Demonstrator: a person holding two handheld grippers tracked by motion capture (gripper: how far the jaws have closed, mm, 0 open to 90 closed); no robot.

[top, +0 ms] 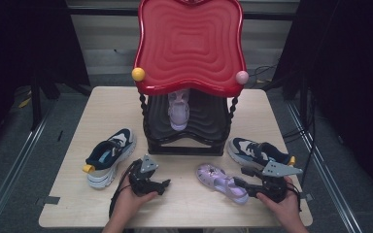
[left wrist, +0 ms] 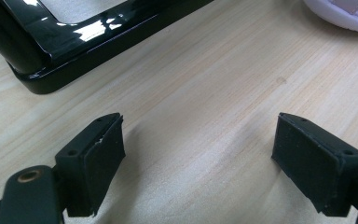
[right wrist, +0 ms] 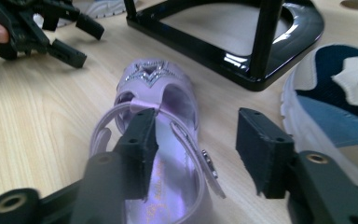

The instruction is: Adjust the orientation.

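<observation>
In the high view, the left gripper (top: 161, 185) rests on the table (top: 97, 111) at about 7 o'clock from the rack (top: 187, 141), with its jaws wide apart and nothing between them. The right gripper (top: 239, 185) is at 5 o'clock, at the heel of the purple sandal (top: 221, 181), which lies flat on the table in front of the rack. A second sandal (top: 178, 110) stands inside the rack. One sneaker (top: 110, 155) lies at 9 o'clock, another sneaker (top: 257, 153) at 3 o'clock.

In the left gripper view, the pads are wide over bare wood.

In the right gripper view, one jaw is inside the sandal, the other outside its side wall at 3 o'clock, with a gap; no pad presses on it.
</observation>
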